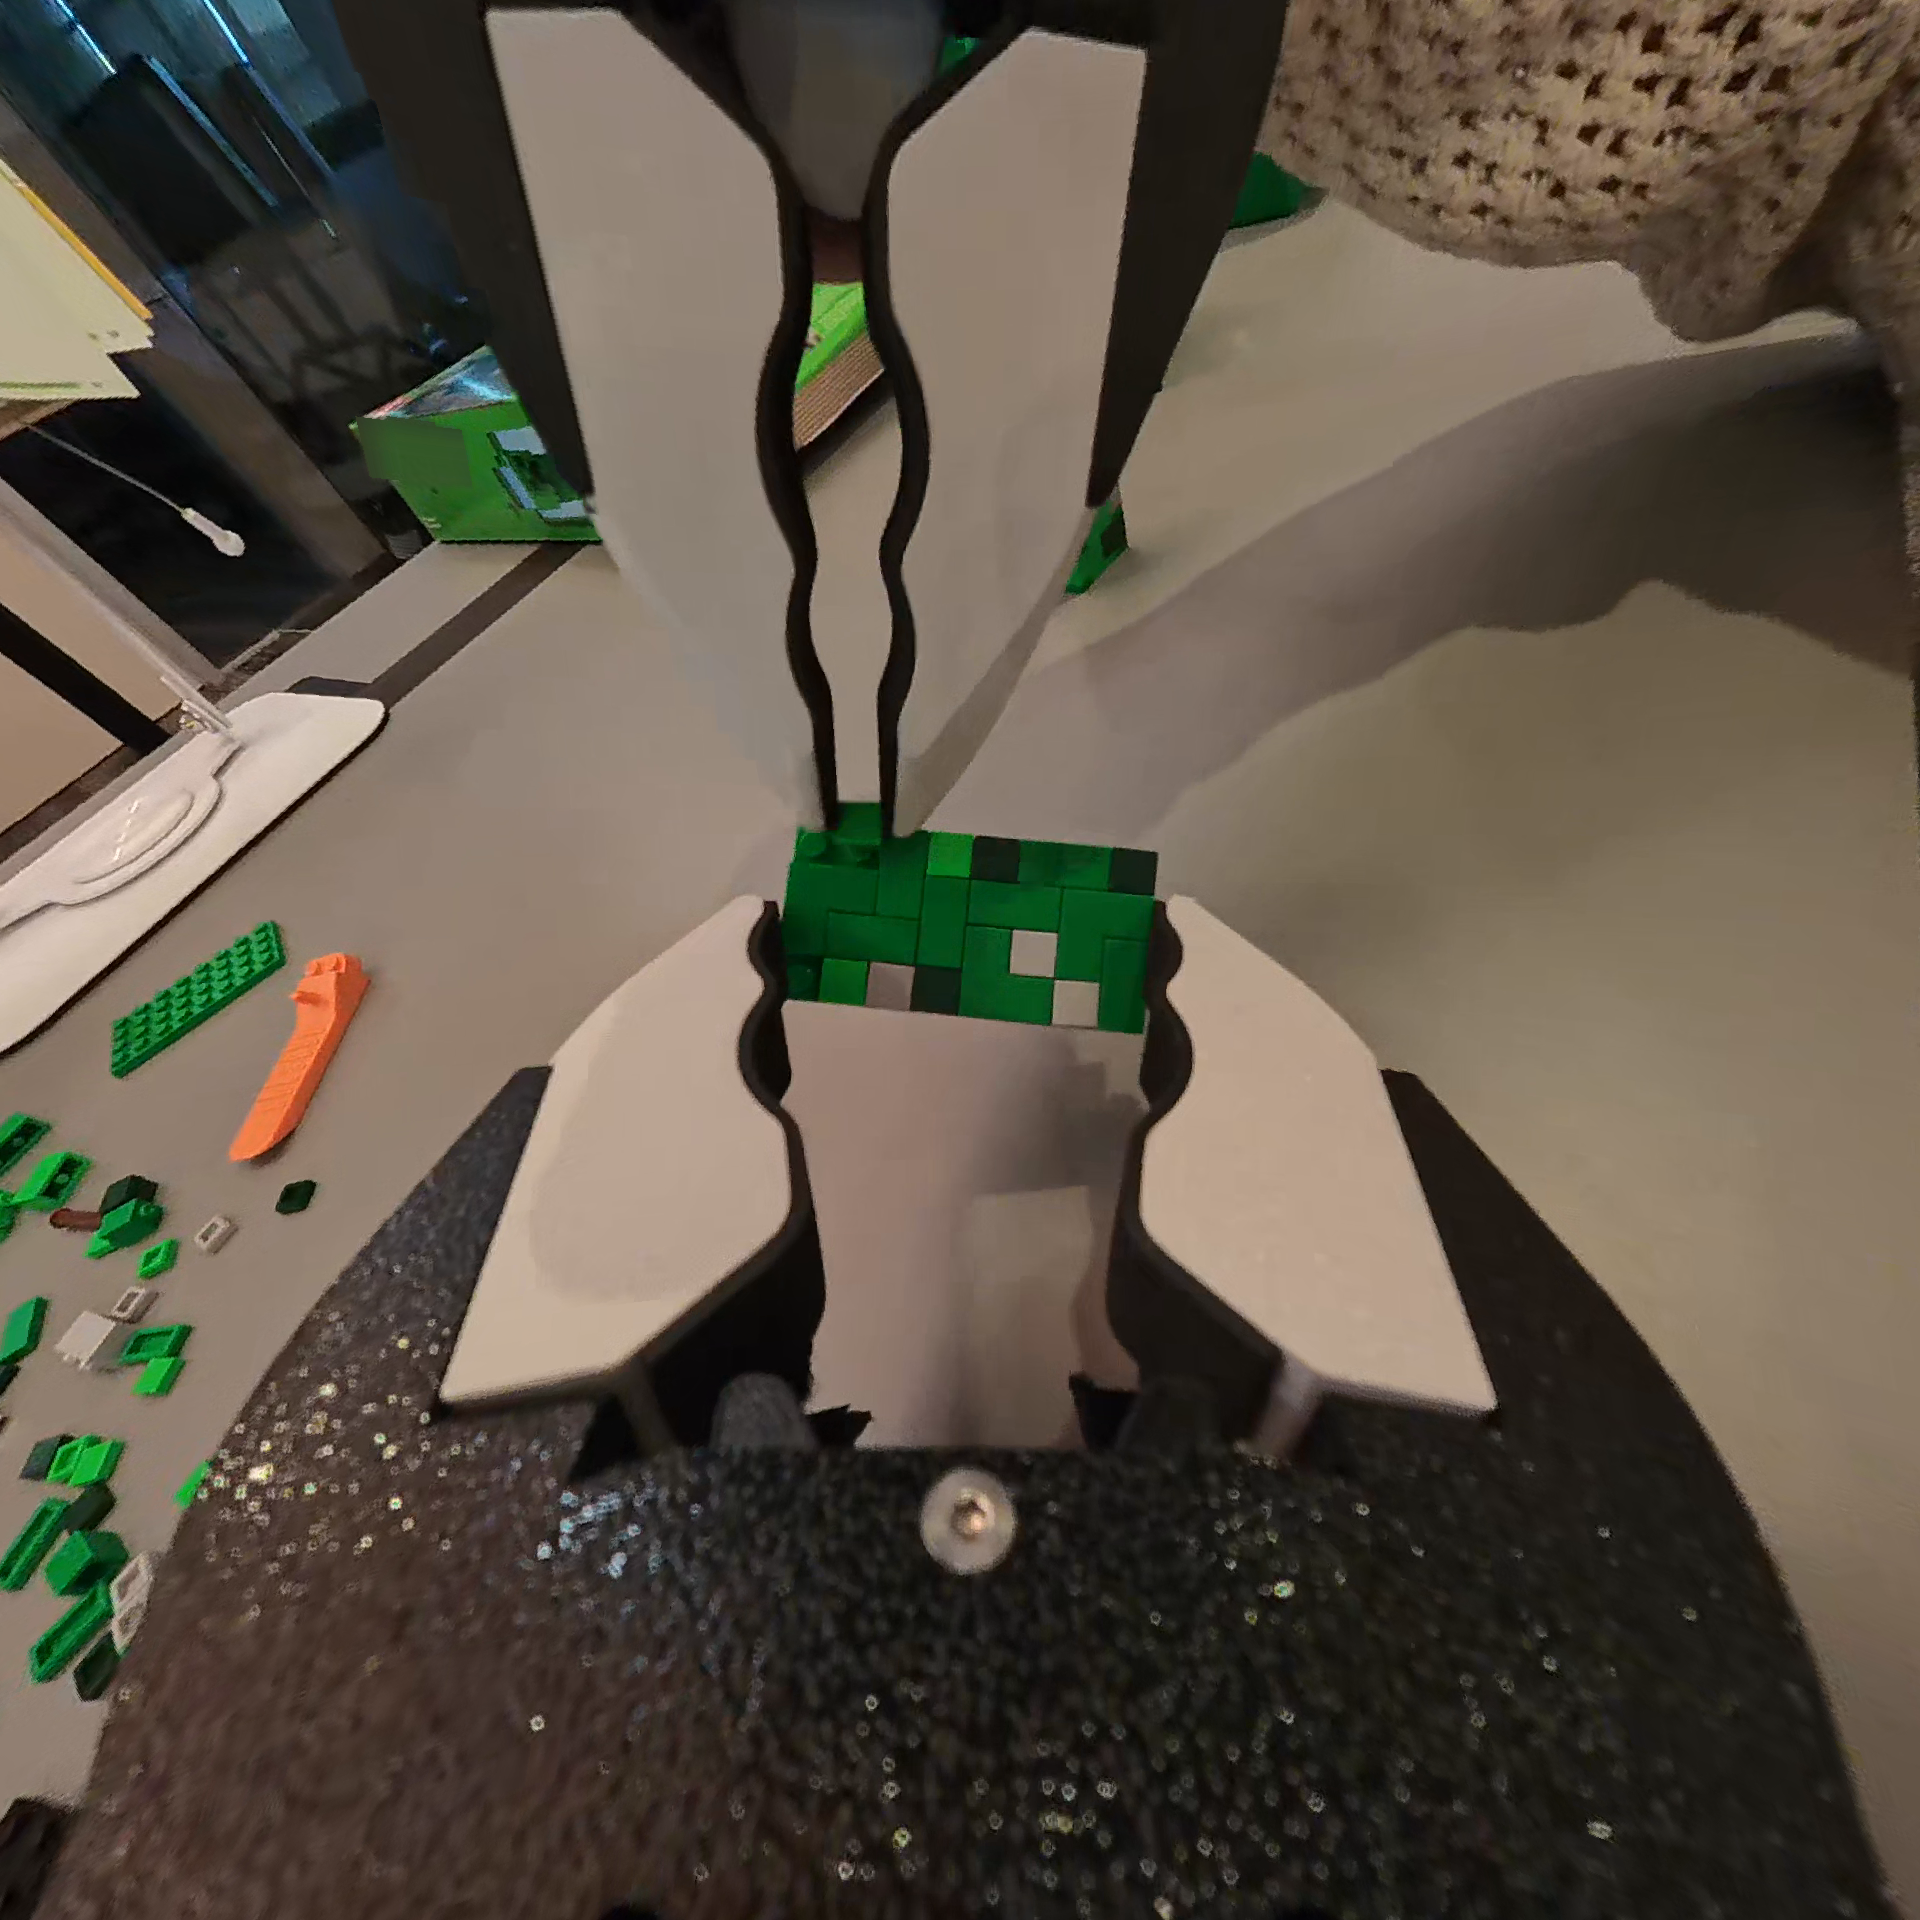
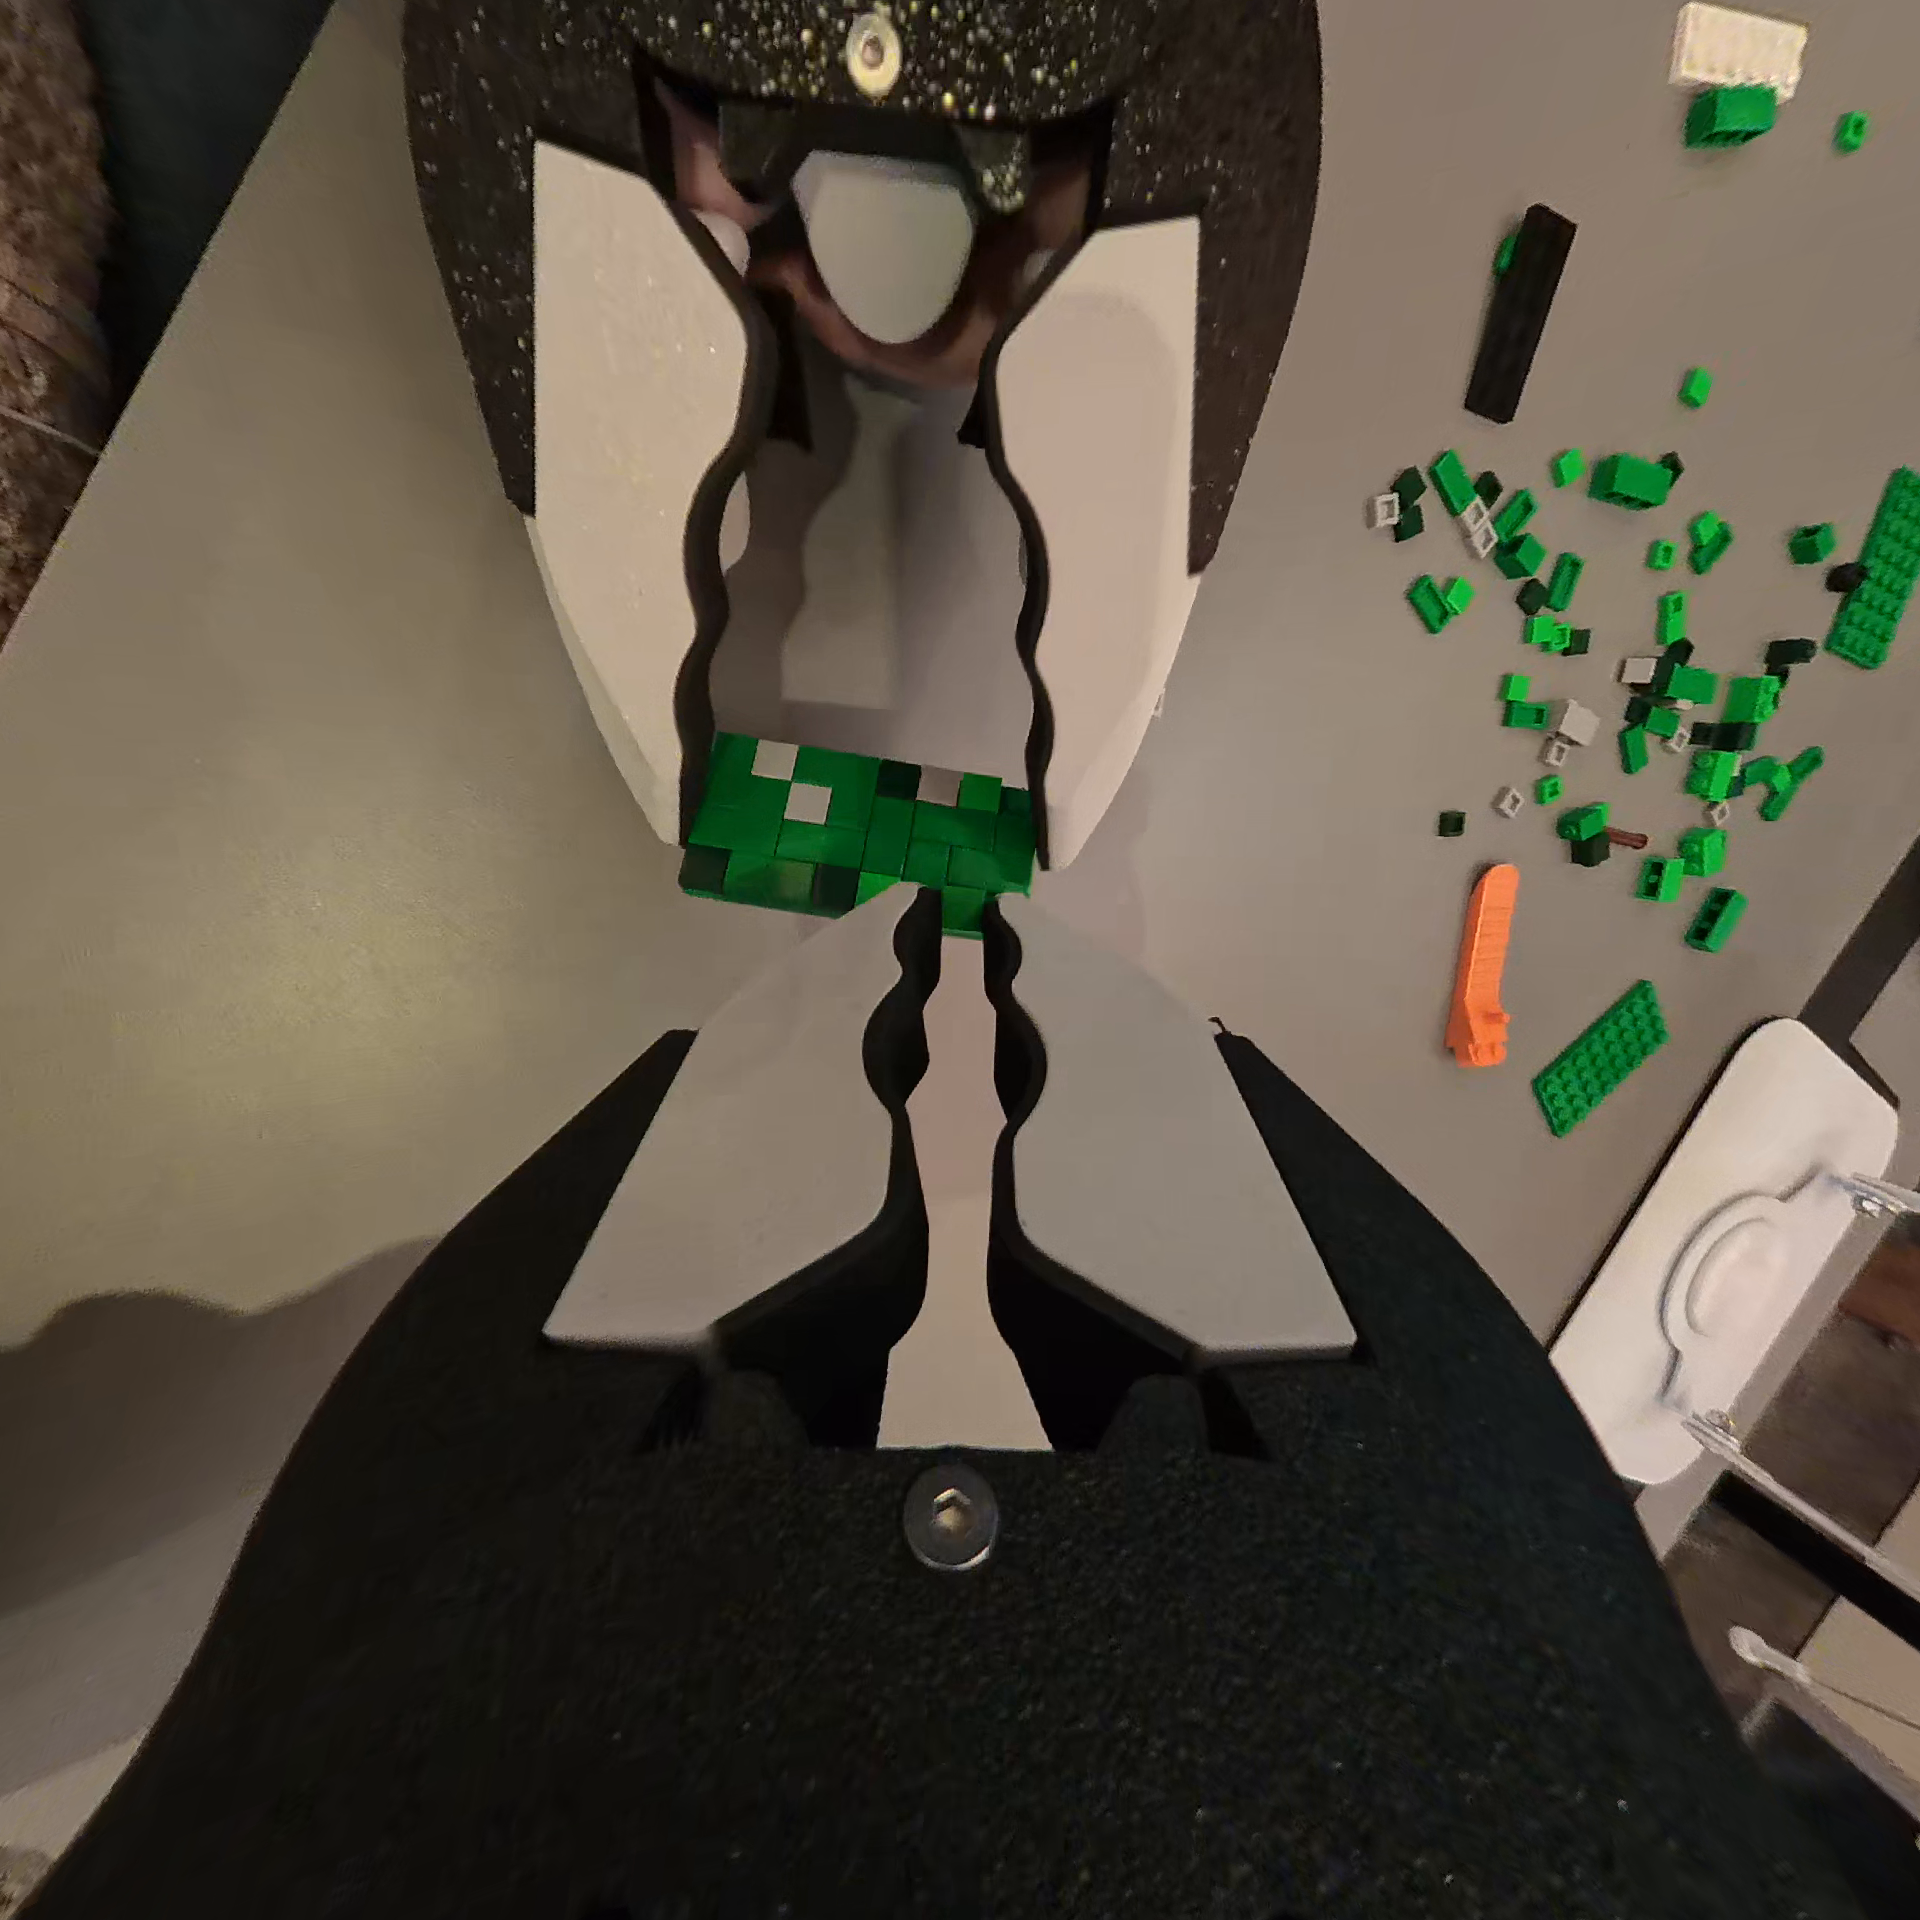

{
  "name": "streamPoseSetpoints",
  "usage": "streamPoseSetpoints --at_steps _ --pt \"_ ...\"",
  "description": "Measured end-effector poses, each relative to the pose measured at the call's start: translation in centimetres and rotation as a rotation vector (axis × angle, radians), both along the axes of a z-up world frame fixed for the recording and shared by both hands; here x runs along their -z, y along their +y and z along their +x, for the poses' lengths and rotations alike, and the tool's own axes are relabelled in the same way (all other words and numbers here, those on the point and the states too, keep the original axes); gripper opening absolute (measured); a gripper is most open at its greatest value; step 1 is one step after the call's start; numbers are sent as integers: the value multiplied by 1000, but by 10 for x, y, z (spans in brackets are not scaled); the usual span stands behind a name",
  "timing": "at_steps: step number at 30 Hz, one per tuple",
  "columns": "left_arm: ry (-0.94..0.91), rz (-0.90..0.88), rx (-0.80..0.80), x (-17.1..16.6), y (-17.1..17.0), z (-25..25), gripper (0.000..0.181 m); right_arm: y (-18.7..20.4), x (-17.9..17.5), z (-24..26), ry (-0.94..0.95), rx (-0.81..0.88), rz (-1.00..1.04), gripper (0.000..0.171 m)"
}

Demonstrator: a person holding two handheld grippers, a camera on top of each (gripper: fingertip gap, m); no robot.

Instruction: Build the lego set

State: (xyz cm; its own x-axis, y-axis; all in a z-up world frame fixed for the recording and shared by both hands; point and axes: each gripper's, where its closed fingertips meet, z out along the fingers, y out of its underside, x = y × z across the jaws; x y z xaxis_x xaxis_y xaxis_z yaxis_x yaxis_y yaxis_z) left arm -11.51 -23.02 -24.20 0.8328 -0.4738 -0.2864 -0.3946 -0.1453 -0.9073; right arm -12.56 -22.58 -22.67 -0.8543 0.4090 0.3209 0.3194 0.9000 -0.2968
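Evidently the left tongs (image 1: 961, 966) clamp the green lego block (image 1: 971, 935) by its two ends, mid-worktop (image 1: 1455, 935), while the right tongs (image 2: 954, 914) pinch a piece at its corner — best pressed straight down, left grip firm, seating the studs squarely.

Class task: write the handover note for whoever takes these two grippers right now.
Left gripper: shut on the green brick panel, its fingers clasping both ends.
Right gripper: nearly closed, tips at the panel's edge; whether it pinches a brick there I cannot tell.
Loose bricks, two green plates and the orange brick separator lie to one side on the table.
Done: panel partly tiled. Left: remaining bricks.
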Motion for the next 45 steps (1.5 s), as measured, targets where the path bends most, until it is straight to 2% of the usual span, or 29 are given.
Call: streamPoseSetpoints --at_steps 13,26,32,34,36,39,41,43,45 --pt "0 -16 5 2 -1 0 66 1 5 -2 -60 36 90 7" --pt "6 -20 7 3 0 1 66 1 7 -1 -70 56 74 9" --pt "-14 -14 2 1 0 0 66 8 -5 -3 -4 90 56 15" --pt "-28 -10 1 -1 -1 -1 66 10 -14 -2 56 129 -11 20" --pt "-37 -2 -5 -3 -1 -3 66 13 -21 -3 106 264 -176 23" --pt "-37 9 -7 -4 -1 -3 66 6 -27 -1 -1 523 -664 28" --pt "-24 13 -11 -4 -1 -3 66 15 -26 -6 -38 708 -919 31" --pt "-18 18 -12 -4 -1 -3 66 20 -18 -6 -110 839 -1084 35" --pt "-16 22 -15 -5 -1 -3 66 16 -9 -5 -182 896 -1188 36"
